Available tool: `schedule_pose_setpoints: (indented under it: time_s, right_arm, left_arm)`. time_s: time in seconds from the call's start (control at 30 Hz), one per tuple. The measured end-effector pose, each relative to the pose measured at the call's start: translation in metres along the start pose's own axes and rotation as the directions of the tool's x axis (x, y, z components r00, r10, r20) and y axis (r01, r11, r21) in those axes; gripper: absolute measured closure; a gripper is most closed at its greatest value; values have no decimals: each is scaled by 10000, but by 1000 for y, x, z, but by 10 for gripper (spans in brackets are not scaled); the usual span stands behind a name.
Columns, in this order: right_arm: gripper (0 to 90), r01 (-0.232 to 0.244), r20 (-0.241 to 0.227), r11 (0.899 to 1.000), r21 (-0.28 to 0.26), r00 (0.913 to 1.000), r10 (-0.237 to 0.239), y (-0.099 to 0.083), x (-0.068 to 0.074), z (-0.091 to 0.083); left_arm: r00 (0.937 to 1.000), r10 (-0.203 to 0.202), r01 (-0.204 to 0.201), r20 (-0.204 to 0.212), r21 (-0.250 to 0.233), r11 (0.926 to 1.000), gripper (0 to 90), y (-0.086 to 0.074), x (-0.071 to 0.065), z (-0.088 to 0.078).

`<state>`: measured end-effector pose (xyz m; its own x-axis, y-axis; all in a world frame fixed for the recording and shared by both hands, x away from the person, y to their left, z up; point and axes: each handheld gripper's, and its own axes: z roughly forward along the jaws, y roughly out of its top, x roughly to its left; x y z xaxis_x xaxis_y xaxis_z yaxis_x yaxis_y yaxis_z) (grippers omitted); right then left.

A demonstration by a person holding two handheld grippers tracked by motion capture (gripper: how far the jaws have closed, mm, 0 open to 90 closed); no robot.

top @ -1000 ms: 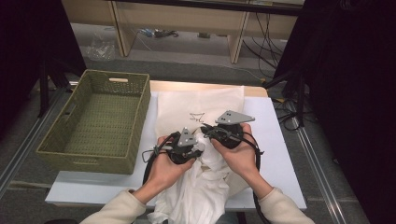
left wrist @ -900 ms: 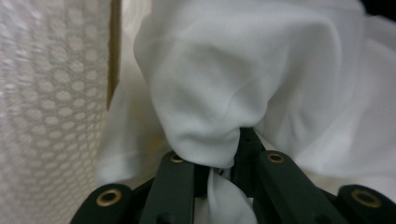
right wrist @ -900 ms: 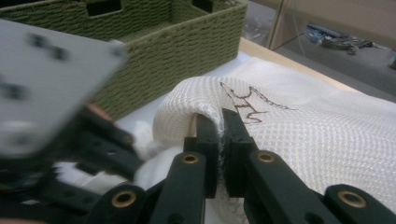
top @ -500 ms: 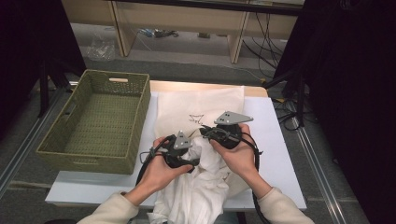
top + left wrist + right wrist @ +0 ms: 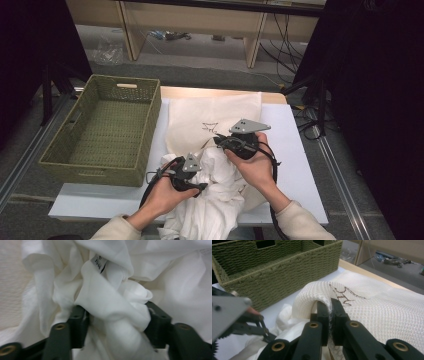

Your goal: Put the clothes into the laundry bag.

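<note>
- High view: my left claw (image 5: 192, 186) is down in the crumpled white garment (image 5: 215, 200) at the near edge of the tabletop (image 5: 295, 150). My right claw (image 5: 220, 140) sits just beyond it, at the near edge of the cream mesh bag (image 5: 210, 112). The green woven basket (image 5: 107, 127) stands to the left, apart from both.
- Left claw view: the jaws have just been closing and stand half spread. A thick twisted fold of the white garment (image 5: 112, 305) bulges between them, cloth touching both pads. A small label (image 5: 98, 262) shows higher up in the folds.
- Right claw view: my right claw (image 5: 329, 312) is pressed together, pinching the rim of the mesh bag (image 5: 372, 312), which humps up over the jaws. The white garment (image 5: 287, 327) lies below, and the basket (image 5: 277, 267) stands behind.
</note>
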<state>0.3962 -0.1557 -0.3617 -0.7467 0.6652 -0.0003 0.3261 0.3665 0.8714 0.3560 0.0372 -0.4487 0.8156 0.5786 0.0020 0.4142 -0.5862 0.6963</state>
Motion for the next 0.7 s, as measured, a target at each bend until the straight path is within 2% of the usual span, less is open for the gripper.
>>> schedule_pose_setpoints:
  time_s: [0.03, 0.1, 0.13, 0.2, 0.23, 0.27, 0.3, 0.37, 0.43, 0.5, 0.57, 0.63, 0.67, 0.7]
  right_arm:
    - [880, -108, 142, 9999, 100, 9998, 106, 0, 0, -2]
    - [879, 25, 118, 10000, 56, 9999, -25, 0, -1, -1]
    - [879, -5, 48, 10000, 91, 10000, 5, 0, -1, -2]
    - [879, 32, 158, 10000, 61, 9999, -33, 0, -1, -2]
    - [879, 32, 158, 10000, 61, 9999, -33, 0, -1, -2]
    - [879, -308, 167, 9994, 151, 9994, 306, 0, 2, -2]
    - [879, 39, 29, 10000, 66, 10000, -39, 0, 0, -1]
    - [879, -184, 143, 9997, 130, 9997, 182, 0, 3, -1]
    - [879, -156, 114, 9998, 77, 9998, 156, 0, 5, -1]
    - [880, 154, 58, 9999, -51, 9999, -153, 1, 5, -1]
    - [879, 178, 68, 9998, 14, 9998, -178, 1, 7, -2]
    - [880, -201, 54, 9998, 57, 9998, 200, 0, 10, -1]
    - [880, 159, 17, 9999, 31, 9999, -159, 0, 8, -1]
    - [880, -15, -64, 9999, 149, 10000, 16, 0, 10, 0]
  left_arm:
    - [10000, 3, -3, 81, 27, 10000, 552, 1, -1, 4]
    - [9997, -49, 47, 256, 88, 10000, 662, 3, -3, 6]
    - [9999, -8, 6, 164, 127, 9999, 711, 5, -4, 5]
    - [9998, -77, 81, 175, -255, 9996, 787, 9, -7, 2]
    - [9999, -57, 63, 142, -372, 9993, 787, 12, -9, -2]
    - [9996, -158, 172, 231, -596, 9981, 793, 15, -11, -5]
    - [9998, -86, 97, 157, -700, 9975, 797, 18, -11, -9]
    - [9998, -152, 169, 162, -1124, 9935, 802, 24, -10, -15]
    - [9995, -320, 325, 59, -1452, 9889, 803, 30, -10, -19]
    - [9996, -292, 282, -39, -1651, 9859, 803, 34, -7, -19]
    - [9980, -633, 618, -21, -1824, 9813, 803, 35, -3, -15]
    - [9976, -662, 615, -199, -1808, 9816, 803, 35, 3, -9]
    - [9970, -677, 600, -373, -1790, 9820, 803, 34, 6, -5]
    - [9962, -669, 561, -564, -1754, 9829, 802, 34, 9, 0]
